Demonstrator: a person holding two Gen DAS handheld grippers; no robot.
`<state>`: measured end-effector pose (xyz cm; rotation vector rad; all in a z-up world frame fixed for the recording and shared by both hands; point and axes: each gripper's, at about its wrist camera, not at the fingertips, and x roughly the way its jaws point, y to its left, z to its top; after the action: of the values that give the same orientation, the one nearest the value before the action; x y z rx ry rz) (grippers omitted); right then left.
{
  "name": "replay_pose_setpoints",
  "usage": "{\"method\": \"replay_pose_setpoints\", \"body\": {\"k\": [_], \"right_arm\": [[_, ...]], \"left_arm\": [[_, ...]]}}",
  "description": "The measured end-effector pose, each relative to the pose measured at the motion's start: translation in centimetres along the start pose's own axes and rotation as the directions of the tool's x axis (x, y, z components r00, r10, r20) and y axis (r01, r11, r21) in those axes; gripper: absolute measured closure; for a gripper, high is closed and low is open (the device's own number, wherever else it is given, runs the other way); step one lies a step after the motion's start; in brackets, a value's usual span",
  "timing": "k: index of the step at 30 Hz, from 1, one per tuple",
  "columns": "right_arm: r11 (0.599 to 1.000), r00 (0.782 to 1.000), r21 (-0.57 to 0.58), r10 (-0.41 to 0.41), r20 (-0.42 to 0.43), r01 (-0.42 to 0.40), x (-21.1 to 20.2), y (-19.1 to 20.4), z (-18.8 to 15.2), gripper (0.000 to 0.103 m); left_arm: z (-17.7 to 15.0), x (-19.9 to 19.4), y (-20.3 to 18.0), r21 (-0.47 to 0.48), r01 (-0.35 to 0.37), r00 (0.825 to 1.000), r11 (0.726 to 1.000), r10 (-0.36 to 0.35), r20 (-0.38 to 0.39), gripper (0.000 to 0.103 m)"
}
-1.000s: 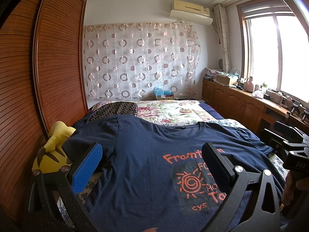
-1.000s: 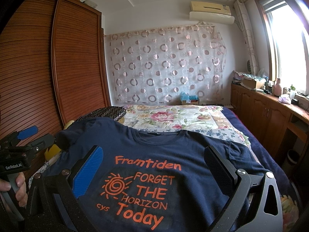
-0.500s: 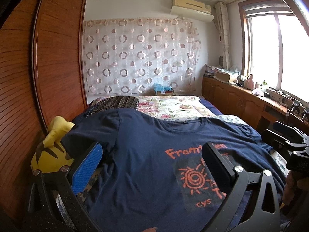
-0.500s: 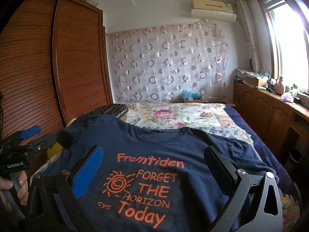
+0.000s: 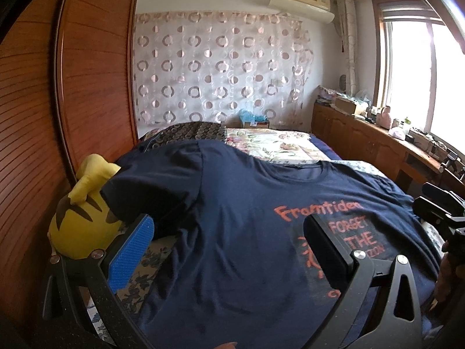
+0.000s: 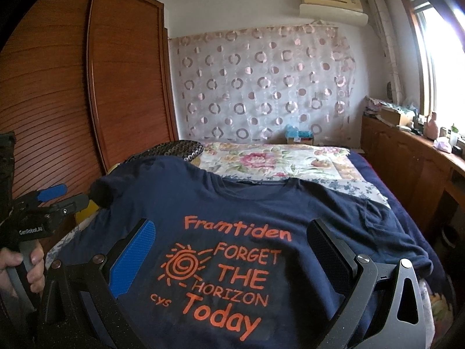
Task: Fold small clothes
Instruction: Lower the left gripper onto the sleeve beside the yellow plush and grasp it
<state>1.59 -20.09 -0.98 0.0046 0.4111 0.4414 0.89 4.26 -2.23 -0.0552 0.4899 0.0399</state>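
A navy T-shirt (image 5: pixel 232 232) with orange print lies spread face up on the bed, neck toward the far wall. It fills the right wrist view too, T-shirt (image 6: pixel 261 203), with the lettering between the fingers. My left gripper (image 5: pixel 226 232) hovers open over the shirt's left half, near the left sleeve (image 5: pixel 151 192). My right gripper (image 6: pixel 232 241) hovers open over the printed chest. Neither holds any cloth. Each gripper appears at the edge of the other's view, held by a hand (image 6: pixel 26 264).
A yellow plush toy (image 5: pixel 84 221) sits at the bed's left edge against the wooden wardrobe (image 5: pixel 58 116). A floral quilt (image 6: pixel 276 160) and a dark patterned pillow (image 5: pixel 189 131) lie beyond the shirt. Wooden cabinets (image 5: pixel 363 145) with clutter run under the window on the right.
Both grippers have tilted upward and eased toward the shirt, the left one swinging leftward so the plush toy and sleeve look larger. Both jaws stay open.
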Motion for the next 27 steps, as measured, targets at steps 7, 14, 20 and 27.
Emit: {"method": "replay_pose_setpoints", "body": {"k": [7, 14, 20, 27], "right_arm": [[1.000, 0.999, -0.012, 0.015, -0.043, -0.016, 0.5, 0.0, 0.0, 0.000], [0.999, 0.996, -0.025, 0.038, -0.086, -0.040, 1.3, -0.1, 0.2, 0.000], [0.998, 0.991, -0.022, 0.061, -0.121, -0.064, 1.8, -0.5, 0.5, 0.000], [0.995, 0.985, -0.029, 0.086, -0.152, -0.092, 2.0, -0.4, 0.8, 0.000]], "left_arm": [[-0.6, 1.1, 2.2, -0.007, -0.002, 1.000, 1.000, 0.002, -0.012, 0.000], [-1.2, 1.5, 4.5, -0.020, 0.029, 1.000, 0.999, -0.029, -0.009, 0.000], [-1.3, 2.5, 7.0, -0.046, 0.038, 0.999, 0.998, -0.039, -0.029, 0.017], [-0.5, 4.3, 10.6, -0.084, 0.016, 0.999, 0.996, -0.020, -0.045, 0.039]]}}
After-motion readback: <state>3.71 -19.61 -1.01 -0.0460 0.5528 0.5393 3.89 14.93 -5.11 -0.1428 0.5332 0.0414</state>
